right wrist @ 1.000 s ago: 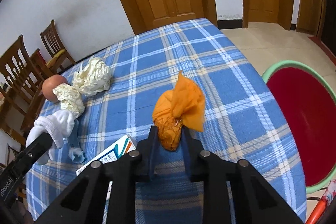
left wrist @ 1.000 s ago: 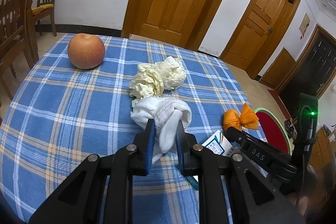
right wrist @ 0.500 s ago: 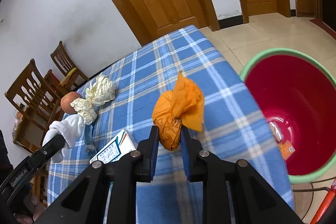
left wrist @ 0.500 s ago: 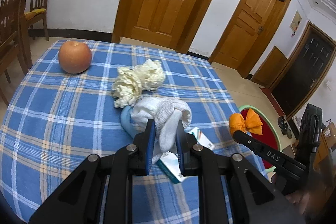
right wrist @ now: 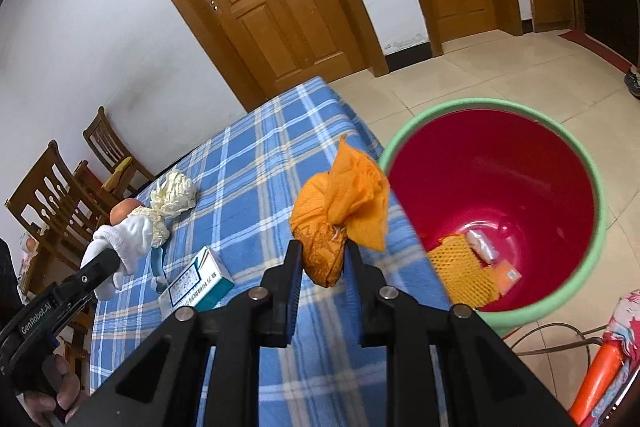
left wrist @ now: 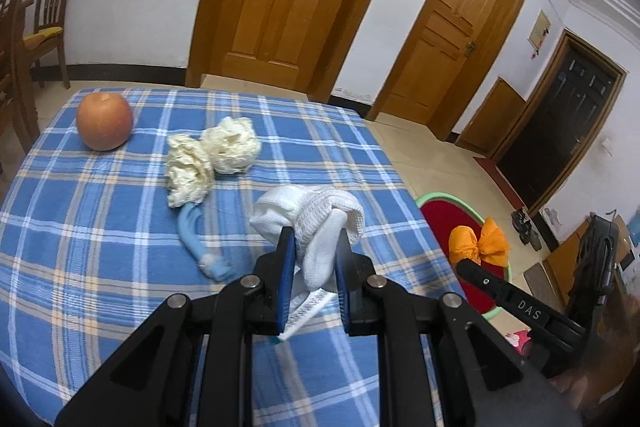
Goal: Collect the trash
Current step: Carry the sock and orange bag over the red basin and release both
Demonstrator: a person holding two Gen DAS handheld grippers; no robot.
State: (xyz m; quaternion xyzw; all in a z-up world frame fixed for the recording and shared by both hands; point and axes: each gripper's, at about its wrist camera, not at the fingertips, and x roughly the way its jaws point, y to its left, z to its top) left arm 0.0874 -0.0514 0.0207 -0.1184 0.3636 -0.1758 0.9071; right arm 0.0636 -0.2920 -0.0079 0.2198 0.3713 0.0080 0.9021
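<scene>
While the left gripper (left wrist: pixel 313 253) holds a white sock (left wrist: pixel 320 223) clamped between its jaws above the blue checked worktop (left wrist: pixel 100 247), an apple (left wrist: pixel 104 121) sits far off to their left. Two crumpled paper wads (left wrist: pixel 212 157) lie ahead and left of those jaws, a blue toothbrush (left wrist: pixel 196 239) nearer them, and a small carton (right wrist: pixel 198 283) just beneath. To the right, the right gripper (right wrist: pixel 322 269) has its jaws shut on an orange wrapper ball (right wrist: pixel 340 215), held at the worktop's edge. Right of these jaws and below stands a red bin (right wrist: pixel 600 211) with scraps inside.
</scene>
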